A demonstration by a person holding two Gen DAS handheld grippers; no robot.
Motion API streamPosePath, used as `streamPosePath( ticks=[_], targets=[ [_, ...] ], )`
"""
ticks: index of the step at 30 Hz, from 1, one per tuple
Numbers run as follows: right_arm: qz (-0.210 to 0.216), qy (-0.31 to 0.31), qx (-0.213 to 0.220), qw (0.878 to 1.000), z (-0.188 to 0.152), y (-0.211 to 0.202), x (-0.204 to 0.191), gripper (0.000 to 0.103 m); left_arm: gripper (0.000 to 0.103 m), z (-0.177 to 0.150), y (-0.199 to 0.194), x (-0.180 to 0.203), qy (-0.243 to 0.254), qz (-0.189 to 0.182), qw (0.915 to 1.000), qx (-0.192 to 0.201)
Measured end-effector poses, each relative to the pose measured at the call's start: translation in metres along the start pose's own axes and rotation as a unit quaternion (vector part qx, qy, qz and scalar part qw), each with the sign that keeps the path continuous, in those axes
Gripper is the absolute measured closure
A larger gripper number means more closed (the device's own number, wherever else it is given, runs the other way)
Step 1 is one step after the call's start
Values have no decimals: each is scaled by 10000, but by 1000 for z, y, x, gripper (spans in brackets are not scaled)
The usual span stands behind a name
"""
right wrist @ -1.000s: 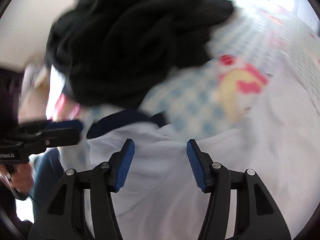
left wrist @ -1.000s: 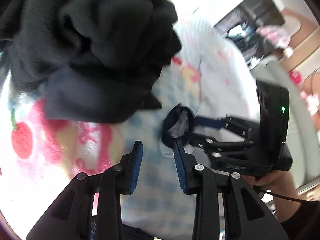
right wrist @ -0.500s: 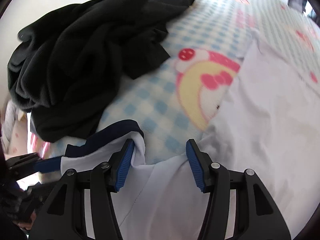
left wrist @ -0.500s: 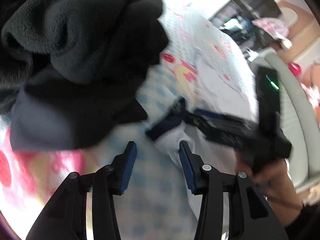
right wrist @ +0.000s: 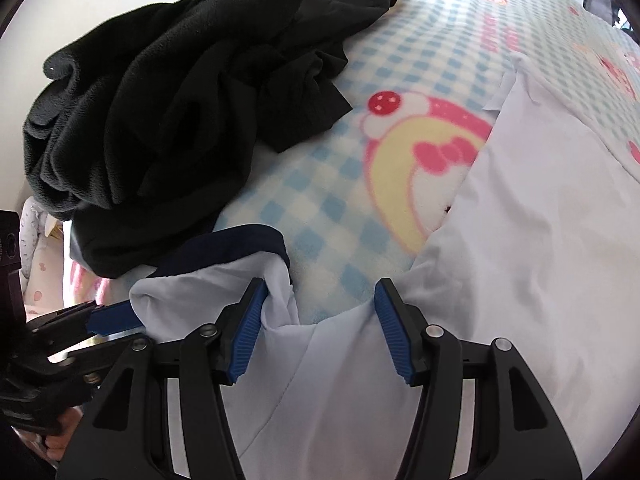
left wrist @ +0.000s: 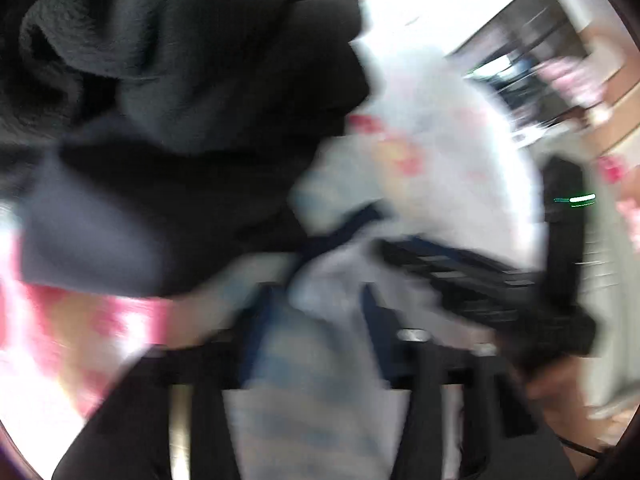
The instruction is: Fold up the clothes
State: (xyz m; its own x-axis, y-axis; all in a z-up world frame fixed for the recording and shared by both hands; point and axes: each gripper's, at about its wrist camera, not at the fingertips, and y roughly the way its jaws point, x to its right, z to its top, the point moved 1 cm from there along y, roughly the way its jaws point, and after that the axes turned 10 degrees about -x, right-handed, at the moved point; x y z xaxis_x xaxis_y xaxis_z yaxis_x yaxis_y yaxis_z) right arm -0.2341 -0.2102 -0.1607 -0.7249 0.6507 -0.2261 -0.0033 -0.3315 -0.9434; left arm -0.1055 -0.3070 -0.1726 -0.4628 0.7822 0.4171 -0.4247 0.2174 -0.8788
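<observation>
Right wrist view: right hand-held gripper (right wrist: 318, 330) spread apart over white garment (right wrist: 520, 260) beside navy collar (right wrist: 236, 242); left hand-held gripper (right wrist: 116, 320) pinching garment's edge on the bed (right wrist: 320, 200). Probably spreading flat; next, closing on fabric near the collar.

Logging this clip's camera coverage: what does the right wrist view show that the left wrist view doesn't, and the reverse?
Only the right wrist view shows, sharply, the open right gripper over the white garment, the left gripper at that garment's navy-trimmed edge, and the pink-and-yellow cartoon print.

Only the left wrist view, badly motion-blurred, shows the right gripper's body with its green light, the hand holding it, and room furniture behind.

Both show the black fleece pile and the blue-checked blanket.
</observation>
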Motion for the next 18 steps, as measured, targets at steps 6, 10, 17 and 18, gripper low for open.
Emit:
streamPosePath(
  ticks=[6,10,17,18],
  targets=[
    [45,93,-33,9999,-4,-12,2,46,79,0,-20,-18,-376,-754,9964,103],
    [287,7,36,9996,-21,-31,-12,46,51,0,-18,-37,-959,-1777,9793,93],
    [238,51,-64,9997,-47,-34,-18,45,67,10,6,-17,-543,-1057,9928,-144],
    [217,82,-67,9997,-50,-36,-16,45,92,11,9,-13,-402,-745,9963,-153]
  ],
)
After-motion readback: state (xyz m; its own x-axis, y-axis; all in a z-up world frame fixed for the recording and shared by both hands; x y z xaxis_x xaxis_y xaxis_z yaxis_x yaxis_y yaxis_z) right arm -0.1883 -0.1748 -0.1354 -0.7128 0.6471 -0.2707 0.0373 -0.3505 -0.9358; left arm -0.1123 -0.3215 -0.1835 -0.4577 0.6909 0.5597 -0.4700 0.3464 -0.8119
